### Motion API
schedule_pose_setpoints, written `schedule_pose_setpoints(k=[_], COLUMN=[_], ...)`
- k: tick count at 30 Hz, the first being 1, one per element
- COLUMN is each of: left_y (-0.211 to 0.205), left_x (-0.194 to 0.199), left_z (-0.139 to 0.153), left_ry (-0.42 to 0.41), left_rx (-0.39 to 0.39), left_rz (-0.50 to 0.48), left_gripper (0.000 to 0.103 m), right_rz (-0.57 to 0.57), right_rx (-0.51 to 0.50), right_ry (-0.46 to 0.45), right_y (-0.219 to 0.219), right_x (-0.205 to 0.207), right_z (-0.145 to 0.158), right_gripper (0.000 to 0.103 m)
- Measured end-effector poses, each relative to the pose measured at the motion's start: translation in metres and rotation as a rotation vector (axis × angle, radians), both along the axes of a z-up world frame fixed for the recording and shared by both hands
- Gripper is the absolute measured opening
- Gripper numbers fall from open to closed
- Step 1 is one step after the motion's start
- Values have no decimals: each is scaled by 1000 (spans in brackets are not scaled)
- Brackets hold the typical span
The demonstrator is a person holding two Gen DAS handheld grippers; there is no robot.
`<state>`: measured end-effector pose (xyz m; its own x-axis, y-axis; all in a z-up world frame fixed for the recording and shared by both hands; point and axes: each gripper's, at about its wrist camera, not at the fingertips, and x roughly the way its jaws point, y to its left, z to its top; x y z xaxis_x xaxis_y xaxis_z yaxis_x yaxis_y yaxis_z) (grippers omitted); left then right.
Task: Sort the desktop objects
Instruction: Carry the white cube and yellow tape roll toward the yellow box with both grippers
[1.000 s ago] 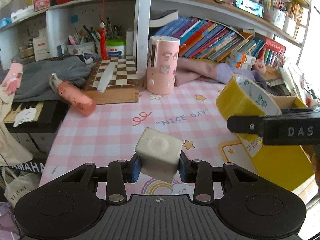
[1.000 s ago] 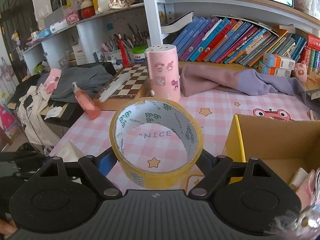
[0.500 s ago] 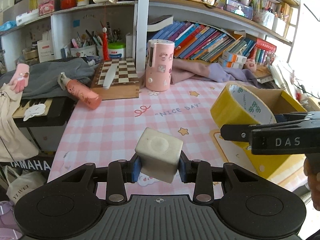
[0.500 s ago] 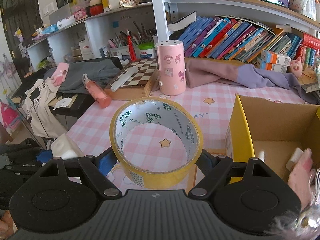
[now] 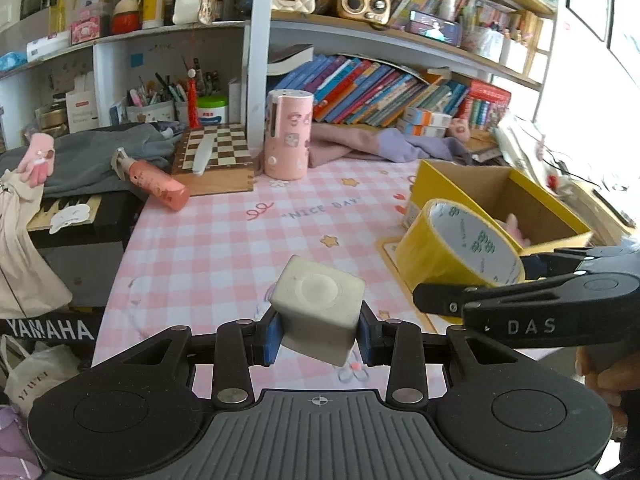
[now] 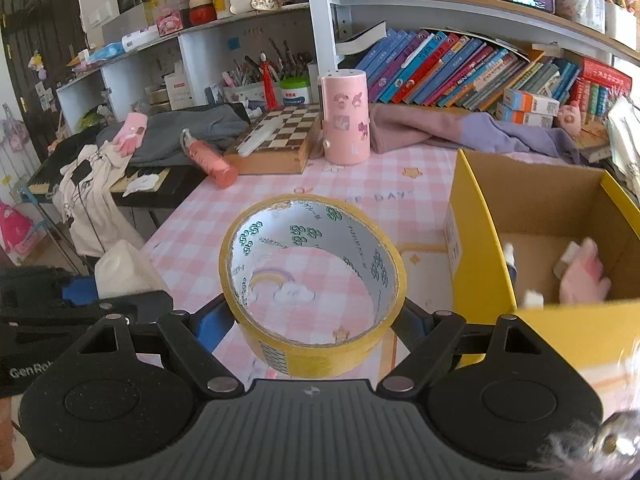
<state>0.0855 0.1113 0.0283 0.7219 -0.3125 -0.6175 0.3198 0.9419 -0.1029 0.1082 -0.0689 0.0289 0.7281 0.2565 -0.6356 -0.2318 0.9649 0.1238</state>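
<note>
Left tool [image 5: 319, 332]: clamped on the grey cube [image 5: 318, 308], aloft over the surface [image 5: 224, 240]; stiff, flat-sided.
Right tool [image 6: 316, 320]: spread wide, gripping the tape roll [image 6: 314, 280] (light, rigid) beside the yellow box [image 6: 476, 280].

1. Two grippers are showing: the left gripper [image 5: 318, 336] and the right gripper [image 6: 314, 320].
2. One white cube [image 5: 318, 312] is sitting near, at centre.
3. One yellow tape roll [image 6: 312, 280] is showing, near and to the right of the cube.
4. One yellow cardboard box [image 6: 472, 240] is standing at the right.
5. One pink cylindrical holder [image 5: 288, 136] is standing far, at centre.
6. One chessboard [image 5: 216, 152] is lying far, to the left.
7. One pink spray bottle [image 5: 156, 184] is lying left of the chessboard.
8. One pink glove [image 5: 38, 158] is lying at the far left.
</note>
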Motion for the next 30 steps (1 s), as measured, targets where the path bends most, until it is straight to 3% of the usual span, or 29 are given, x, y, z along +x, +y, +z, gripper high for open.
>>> schedule_pose_setpoints(k=[16, 30], left_y=[7, 15], left_x=[-61, -90], left_z=[2, 7], left_ry=[5, -30], left_rx=[-2, -29], left_rz=[-96, -49], left_gripper=[35, 35], right_rz=[-76, -22], right_rx=[18, -47], right_ry=[31, 67], right_y=[5, 19], right_x=[-78, -95], right_z=[-10, -9], right_gripper=[82, 82])
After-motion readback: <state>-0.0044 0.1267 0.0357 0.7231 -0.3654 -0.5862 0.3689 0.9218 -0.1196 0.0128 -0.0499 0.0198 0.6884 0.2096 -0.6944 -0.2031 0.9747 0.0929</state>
